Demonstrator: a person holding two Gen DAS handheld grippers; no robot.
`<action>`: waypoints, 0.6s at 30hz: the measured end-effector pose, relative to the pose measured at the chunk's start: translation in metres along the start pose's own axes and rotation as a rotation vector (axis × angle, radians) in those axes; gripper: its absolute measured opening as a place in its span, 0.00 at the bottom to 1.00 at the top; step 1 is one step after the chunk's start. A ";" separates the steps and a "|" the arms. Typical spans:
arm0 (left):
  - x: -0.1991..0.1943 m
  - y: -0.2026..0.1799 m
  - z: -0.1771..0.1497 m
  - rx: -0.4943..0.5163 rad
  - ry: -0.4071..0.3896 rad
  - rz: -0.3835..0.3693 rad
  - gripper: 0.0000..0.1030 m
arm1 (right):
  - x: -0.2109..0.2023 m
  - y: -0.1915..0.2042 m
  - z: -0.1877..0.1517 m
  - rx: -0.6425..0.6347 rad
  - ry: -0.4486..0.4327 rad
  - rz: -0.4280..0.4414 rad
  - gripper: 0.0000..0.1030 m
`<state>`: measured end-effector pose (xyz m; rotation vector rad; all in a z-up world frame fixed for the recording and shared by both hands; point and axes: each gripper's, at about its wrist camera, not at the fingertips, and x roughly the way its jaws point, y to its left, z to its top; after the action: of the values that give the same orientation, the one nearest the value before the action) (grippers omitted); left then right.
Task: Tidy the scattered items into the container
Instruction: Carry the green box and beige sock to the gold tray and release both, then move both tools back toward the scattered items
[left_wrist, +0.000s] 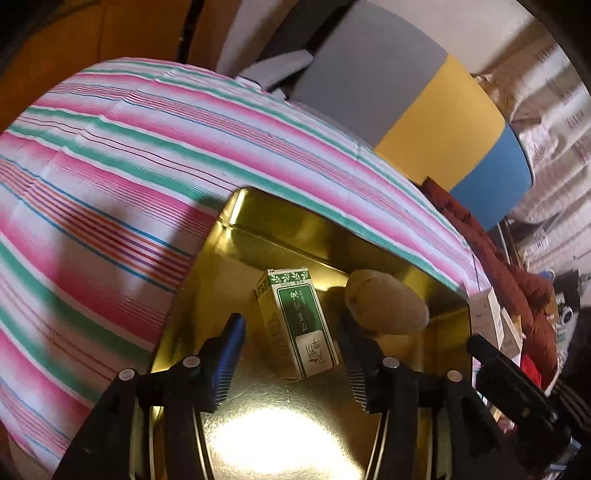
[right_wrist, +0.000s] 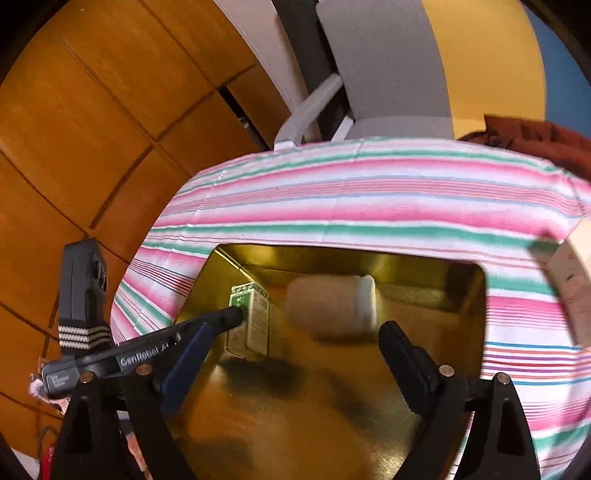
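A gold tin (left_wrist: 258, 218) sits on the striped cloth, seen from above in both wrist views. Inside it lies a green-and-white carton (left_wrist: 295, 325) beside a tan jar (left_wrist: 388, 302). My left gripper (left_wrist: 291, 326) hangs over the tin, open. The carton lies between its fingers with a gap on each side. In the right wrist view the carton (right_wrist: 251, 321) rests by the tin's (right_wrist: 332, 254) left wall. The jar (right_wrist: 332, 306), white-lidded and blurred, lies beyond my right gripper (right_wrist: 297, 332), which is open wide and holds nothing.
A pink, green and white striped tablecloth (right_wrist: 369, 199) covers the table. A grey chair (right_wrist: 388, 74) stands behind it, with wooden cabinets (right_wrist: 92, 129) to the left. A red-brown garment (left_wrist: 517, 288) and small cartons (left_wrist: 491, 317) lie past the tin's right side.
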<state>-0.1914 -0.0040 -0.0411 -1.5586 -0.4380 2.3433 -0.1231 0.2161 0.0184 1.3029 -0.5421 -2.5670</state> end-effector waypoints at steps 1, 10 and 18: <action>-0.004 -0.001 -0.002 -0.010 -0.014 -0.003 0.51 | -0.003 0.002 0.001 -0.011 -0.008 0.000 0.90; -0.028 -0.019 -0.016 -0.007 -0.103 0.011 0.51 | -0.034 0.009 -0.017 -0.098 -0.056 -0.028 0.94; -0.038 -0.036 -0.047 0.022 -0.079 -0.023 0.51 | -0.059 0.006 -0.038 -0.127 -0.076 -0.037 0.94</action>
<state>-0.1313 0.0172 -0.0117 -1.4481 -0.4439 2.3906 -0.0576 0.2226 0.0439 1.1890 -0.3639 -2.6419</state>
